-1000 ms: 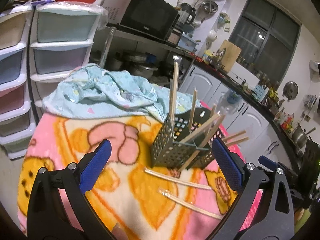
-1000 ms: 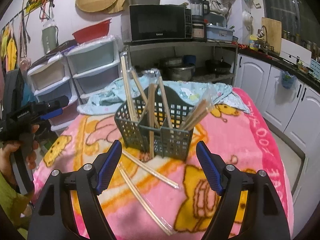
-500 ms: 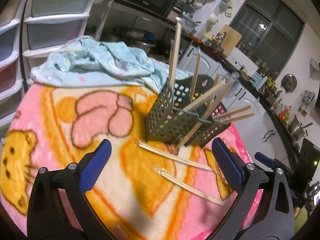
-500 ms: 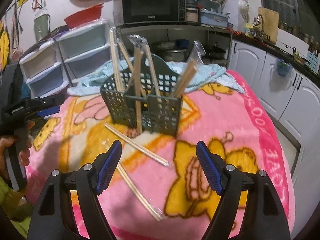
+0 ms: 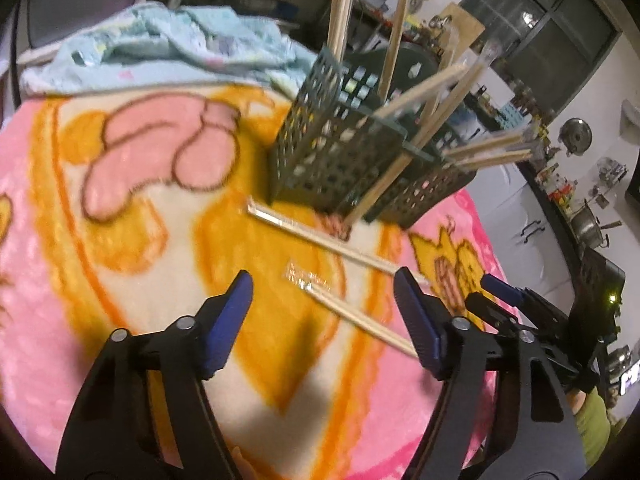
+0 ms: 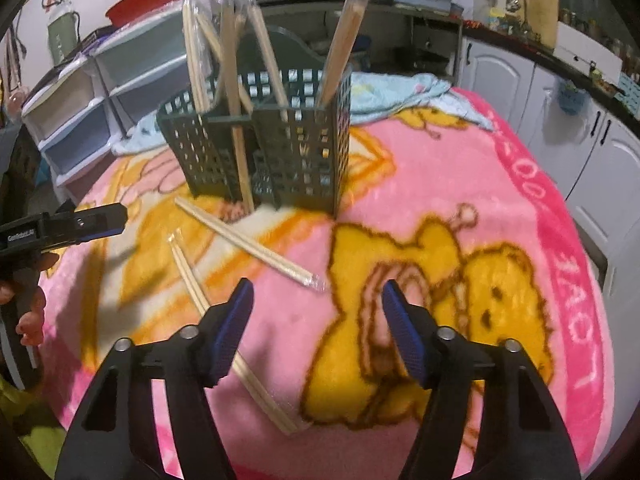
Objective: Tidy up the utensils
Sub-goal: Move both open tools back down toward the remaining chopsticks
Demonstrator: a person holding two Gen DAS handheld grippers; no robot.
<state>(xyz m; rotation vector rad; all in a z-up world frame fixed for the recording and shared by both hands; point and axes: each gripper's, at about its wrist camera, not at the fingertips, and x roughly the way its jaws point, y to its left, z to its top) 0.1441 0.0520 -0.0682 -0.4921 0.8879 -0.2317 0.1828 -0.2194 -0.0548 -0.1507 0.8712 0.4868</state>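
A dark green perforated utensil basket [image 5: 340, 152] [image 6: 260, 148] stands on the pink cartoon blanket [image 5: 120, 280], with several wrapped chopstick pairs standing in it. Two wrapped pairs lie loose in front of it. My left gripper [image 5: 323, 276] hangs low over the nearer loose pair [image 5: 356, 316]. Its jaws are closing, and that pair's plastic end lies between them untouched. My right gripper [image 6: 317, 286] is also closing, and the tip of the other loose pair [image 6: 248, 240] lies just ahead of its gap. The nearer loose pair [image 6: 192, 280] runs under its left finger [image 6: 232, 328]. Neither gripper holds anything.
A light blue cloth [image 5: 168, 48] is bunched behind the basket. Plastic drawers [image 6: 80, 92] stand at the left and white cabinets [image 6: 500, 92] at the right. Each view shows the other gripper [image 6: 80, 224] [image 5: 500, 292] at its side. The blanket's rim [image 6: 572, 280] curves down at the right.
Both grippers have sunk toward the blanket and tilted further down, so the loose chopsticks are closer. Both pairs of jaws have narrowed. The basket and chopsticks have not moved.
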